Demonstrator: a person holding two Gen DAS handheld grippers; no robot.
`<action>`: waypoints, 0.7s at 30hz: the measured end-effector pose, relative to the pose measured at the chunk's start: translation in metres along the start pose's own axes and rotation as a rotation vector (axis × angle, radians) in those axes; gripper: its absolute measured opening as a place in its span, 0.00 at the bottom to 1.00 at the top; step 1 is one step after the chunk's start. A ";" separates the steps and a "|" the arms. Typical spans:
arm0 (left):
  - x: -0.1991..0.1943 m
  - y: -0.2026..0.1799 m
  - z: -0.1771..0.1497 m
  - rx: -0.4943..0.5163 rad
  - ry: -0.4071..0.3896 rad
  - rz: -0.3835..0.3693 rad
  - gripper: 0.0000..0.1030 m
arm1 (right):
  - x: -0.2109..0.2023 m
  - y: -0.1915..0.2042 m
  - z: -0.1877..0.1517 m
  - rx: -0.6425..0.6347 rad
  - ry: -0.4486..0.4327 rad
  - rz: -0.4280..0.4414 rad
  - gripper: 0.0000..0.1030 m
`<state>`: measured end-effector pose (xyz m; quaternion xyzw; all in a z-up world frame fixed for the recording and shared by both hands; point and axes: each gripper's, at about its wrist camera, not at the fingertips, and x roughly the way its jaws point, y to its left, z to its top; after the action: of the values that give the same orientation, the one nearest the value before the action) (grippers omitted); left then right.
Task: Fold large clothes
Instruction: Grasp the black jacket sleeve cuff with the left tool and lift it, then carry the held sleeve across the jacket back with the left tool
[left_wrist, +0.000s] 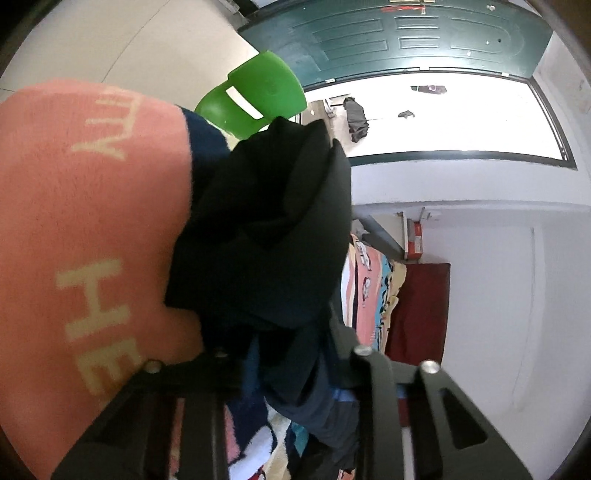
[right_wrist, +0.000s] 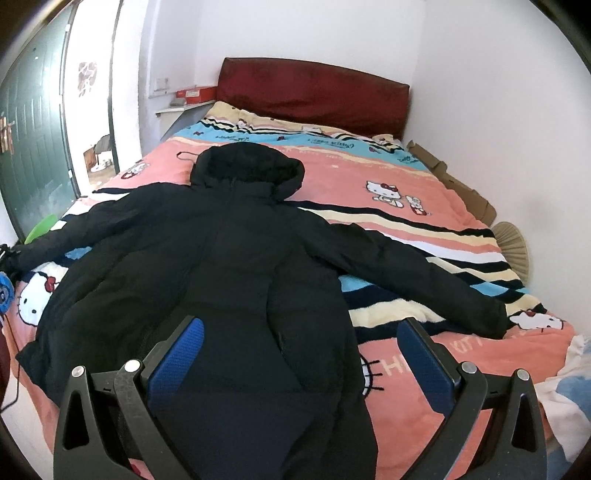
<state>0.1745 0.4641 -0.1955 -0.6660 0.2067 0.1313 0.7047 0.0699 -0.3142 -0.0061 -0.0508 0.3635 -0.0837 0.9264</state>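
Note:
A black hooded jacket (right_wrist: 229, 258) lies flat on the bed, hood toward the red headboard, both sleeves spread out. My right gripper (right_wrist: 301, 328) is open above the jacket's lower hem, its blue pads (right_wrist: 177, 354) apart and empty. My left gripper (left_wrist: 284, 354) is shut on the black cuff of the jacket's left sleeve (left_wrist: 266, 229), which bunches up between the fingers and hides their tips. In the right wrist view that sleeve end (right_wrist: 22, 254) reaches the bed's left edge.
A pink striped cartoon-cat blanket (right_wrist: 406, 206) covers the bed. A red headboard (right_wrist: 314, 92) stands against the wall. A green plastic chair (left_wrist: 255, 96) and a green door (left_wrist: 399, 33) are by the bed's left side. A straw fan (right_wrist: 513, 243) lies at the right edge.

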 end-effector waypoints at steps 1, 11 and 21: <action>0.001 -0.003 0.001 0.018 0.001 0.008 0.20 | 0.000 -0.001 -0.001 0.001 0.002 0.001 0.99; 0.000 -0.050 -0.008 0.231 -0.021 0.061 0.13 | 0.008 -0.007 -0.004 0.021 0.015 0.019 1.00; 0.001 -0.107 -0.028 0.402 -0.027 0.072 0.11 | 0.019 -0.025 -0.013 0.058 0.030 0.025 1.00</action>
<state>0.2218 0.4279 -0.1019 -0.5022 0.2432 0.1214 0.8209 0.0718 -0.3428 -0.0241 -0.0178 0.3753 -0.0832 0.9230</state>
